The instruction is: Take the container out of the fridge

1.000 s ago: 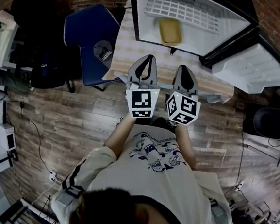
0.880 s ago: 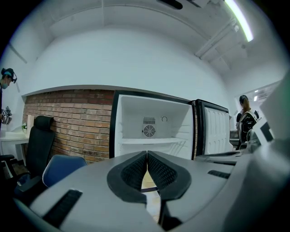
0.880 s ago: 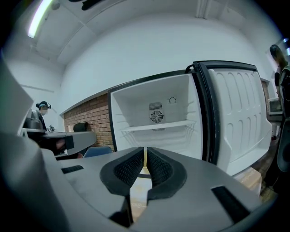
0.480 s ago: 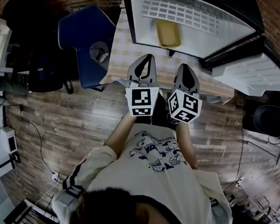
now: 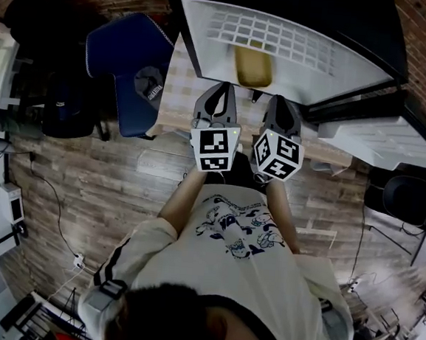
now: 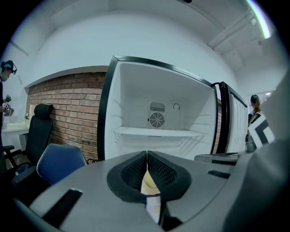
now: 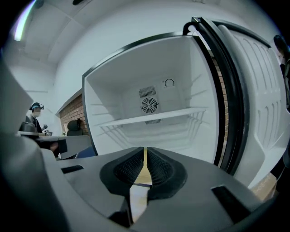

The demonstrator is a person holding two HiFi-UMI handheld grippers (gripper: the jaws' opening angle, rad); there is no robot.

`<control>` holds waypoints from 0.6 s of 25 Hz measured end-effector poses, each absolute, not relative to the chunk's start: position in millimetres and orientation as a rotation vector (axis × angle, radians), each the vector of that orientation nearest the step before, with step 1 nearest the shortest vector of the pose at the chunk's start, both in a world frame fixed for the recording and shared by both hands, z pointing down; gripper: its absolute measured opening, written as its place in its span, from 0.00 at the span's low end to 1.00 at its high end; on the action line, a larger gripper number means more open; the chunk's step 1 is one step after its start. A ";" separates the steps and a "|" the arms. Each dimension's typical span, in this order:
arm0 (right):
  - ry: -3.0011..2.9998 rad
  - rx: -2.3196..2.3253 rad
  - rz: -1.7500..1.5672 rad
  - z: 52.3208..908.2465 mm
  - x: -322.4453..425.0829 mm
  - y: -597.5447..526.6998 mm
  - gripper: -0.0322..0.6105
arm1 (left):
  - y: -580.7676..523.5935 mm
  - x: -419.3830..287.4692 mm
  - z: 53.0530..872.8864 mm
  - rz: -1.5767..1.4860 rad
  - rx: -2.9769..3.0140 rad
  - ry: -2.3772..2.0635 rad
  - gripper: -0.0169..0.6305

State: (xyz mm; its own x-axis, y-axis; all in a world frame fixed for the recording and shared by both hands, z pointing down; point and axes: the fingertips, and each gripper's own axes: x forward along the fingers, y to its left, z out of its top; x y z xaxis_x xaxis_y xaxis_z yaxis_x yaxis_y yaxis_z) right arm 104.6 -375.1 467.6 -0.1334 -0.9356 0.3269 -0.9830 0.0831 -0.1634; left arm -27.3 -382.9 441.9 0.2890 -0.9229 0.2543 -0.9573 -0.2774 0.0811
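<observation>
Nothing's done yet: the fridge [image 5: 341,62] stands open w/ the yellow container [image 5: 252,65] inside at 12 o'clock, just past your left tool [image 6: 147,156] & right tool [image 7: 145,152], both clenched empty, so reach, grab & pull-out are all left.

This looks like a lab or office workroom, not a home. It has a brick wall [image 6: 68,104], a wood-plank floor [image 5: 86,184] with a cable [image 5: 59,215] trailing across it, and a blue chair [image 5: 127,54]. A black office chair [image 6: 38,124] and a standalone open fridge [image 6: 136,104] are there too, and a person [image 6: 7,90] in headgear stands nearby.
</observation>
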 end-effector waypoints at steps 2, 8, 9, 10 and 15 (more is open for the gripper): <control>-2.192 1.972 0.551 475.2 112.9 -387.3 0.12 | -392.3 -23.1 447.8 0.241 2.317 -1.741 0.06; -2.158 1.944 0.593 496.8 127.3 -416.0 0.12 | -413.3 -17.1 475.1 0.261 2.223 -1.723 0.06; -2.153 1.929 0.603 500.9 127.9 -419.6 0.12 | -416.0 -16.5 478.1 0.267 2.216 -1.723 0.06; -2.148 1.912 0.613 505.2 127.9 -423.2 0.12 | -418.4 -16.1 480.6 0.273 2.211 -1.722 0.06; -2.139 1.858 0.689 524.5 127.0 -440.9 0.12 | -428.9 -15.9 493.4 0.303 2.186 -1.710 0.06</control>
State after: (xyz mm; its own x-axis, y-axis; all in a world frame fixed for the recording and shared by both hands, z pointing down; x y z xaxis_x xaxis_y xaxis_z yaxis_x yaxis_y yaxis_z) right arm 127.0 -440.9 524.5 -0.1729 -0.8701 0.4617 -0.9760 0.0882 -0.1992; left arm -15.9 -428.9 493.4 0.2499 -0.8929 0.3745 -0.9672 -0.2121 0.1396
